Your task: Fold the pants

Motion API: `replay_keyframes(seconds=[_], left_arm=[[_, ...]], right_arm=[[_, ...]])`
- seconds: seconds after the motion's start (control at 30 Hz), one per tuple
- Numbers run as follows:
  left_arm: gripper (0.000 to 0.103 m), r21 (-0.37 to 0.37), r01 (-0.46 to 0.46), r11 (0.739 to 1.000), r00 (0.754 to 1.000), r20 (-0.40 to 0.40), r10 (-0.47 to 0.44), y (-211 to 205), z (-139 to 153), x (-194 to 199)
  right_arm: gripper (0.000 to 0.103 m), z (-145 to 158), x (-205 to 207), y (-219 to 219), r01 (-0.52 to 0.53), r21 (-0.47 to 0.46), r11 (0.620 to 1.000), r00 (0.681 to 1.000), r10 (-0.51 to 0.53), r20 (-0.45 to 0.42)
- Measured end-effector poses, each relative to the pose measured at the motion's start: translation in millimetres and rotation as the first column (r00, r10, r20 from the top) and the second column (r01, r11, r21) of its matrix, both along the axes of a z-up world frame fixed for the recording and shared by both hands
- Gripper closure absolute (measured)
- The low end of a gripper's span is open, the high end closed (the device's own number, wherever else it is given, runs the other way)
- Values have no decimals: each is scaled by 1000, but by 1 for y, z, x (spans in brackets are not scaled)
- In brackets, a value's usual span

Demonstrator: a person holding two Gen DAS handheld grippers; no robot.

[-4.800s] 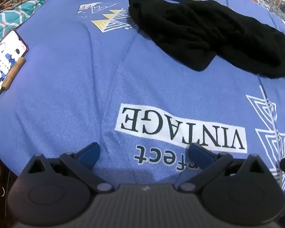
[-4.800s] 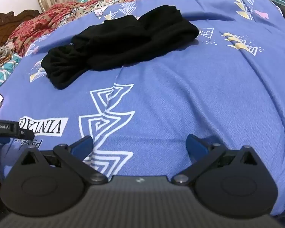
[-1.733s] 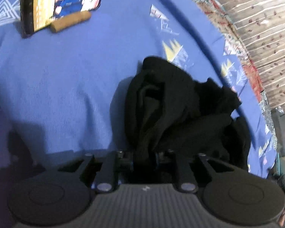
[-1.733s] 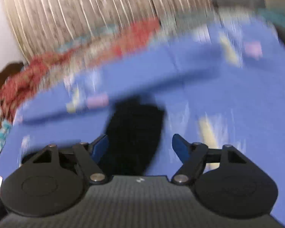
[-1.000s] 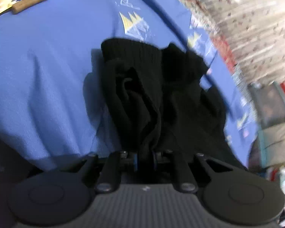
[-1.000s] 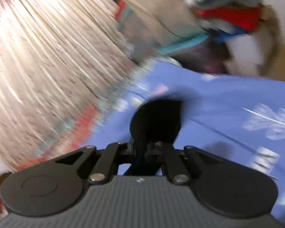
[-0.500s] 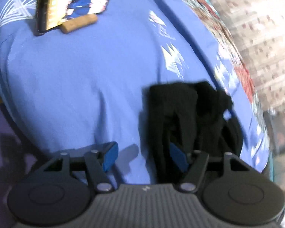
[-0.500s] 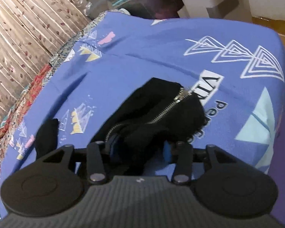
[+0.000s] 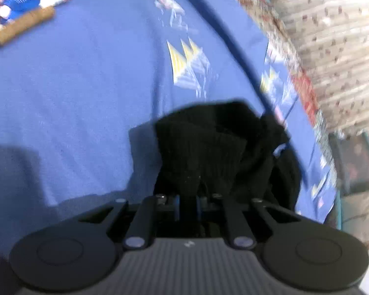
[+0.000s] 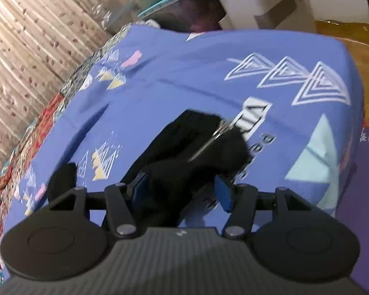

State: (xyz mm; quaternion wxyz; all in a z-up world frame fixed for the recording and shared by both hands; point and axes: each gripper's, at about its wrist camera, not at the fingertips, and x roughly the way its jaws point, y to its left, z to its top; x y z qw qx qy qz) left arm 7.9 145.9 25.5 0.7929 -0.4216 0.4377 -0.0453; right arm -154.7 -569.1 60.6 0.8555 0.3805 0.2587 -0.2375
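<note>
Left tongs [image 9: 187, 207] pinch pants [image 9: 209, 147] (right tongs [image 10: 182, 191] opening).

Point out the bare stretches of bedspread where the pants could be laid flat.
Widest bare blue bedspread: between the black pants and the phone on its wooden stand. Another patch: beyond the pants toward the white triangle prints. Crowded under both grippers, where the pants lie bunched.

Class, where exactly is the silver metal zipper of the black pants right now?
In the right wrist view, the silver metal zipper sits at the far end of the black pants, beside the white printed label on the blue bedsheet.
</note>
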Motion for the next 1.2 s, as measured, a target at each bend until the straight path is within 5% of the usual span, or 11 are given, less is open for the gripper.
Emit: replay_keyframes(seconds=[0.1,0.2,0.27,0.37,0.47,0.57,0.7,0.9,1.07,1.13,1.2], left_arm=[[93,-40,-117,992,989,82,120,50,26,-30],[93,-52,-226,973,972,57,229,92,30,-62],[93,-7,-267,964,963,41,267,102,27,-76],[93,-59,-277,959,961,-23,276,101,7,-87],[93,-44,-291,956,956,-47,289,92,-4,-88],[93,-46,-297,954,954,-53,294,91,-5,-84],[93,-53,-298,953,954,-34,296,100,0,-86],[93,-77,-306,949,952,-30,304,104,2,-87],[93,-88,-349,933,936,-73,344,102,-8,-89],[93,-88,-349,933,937,-65,344,100,-6,-91],[93,-74,-339,938,940,-60,335,99,-4,-90]], right_arm=[[42,1,-6,-5,24,8,1000,1000,-24,19],[42,-4,-9,-8,61,7,998,998,-61,25],[42,-9,-12,-9,79,27,997,996,-79,35],[42,-27,-10,-15,69,152,986,997,-74,27],[45,-36,-7,-9,59,168,984,998,-64,25],[95,-34,2,-8,13,144,989,1000,-14,5],[96,-20,8,-11,7,134,991,999,-11,30],[96,60,35,-7,-3,68,998,971,-14,240],[70,74,136,-3,-126,26,992,979,120,164],[68,64,141,6,-102,-115,988,991,111,79],[68,56,131,5,-120,-103,987,986,131,106]])
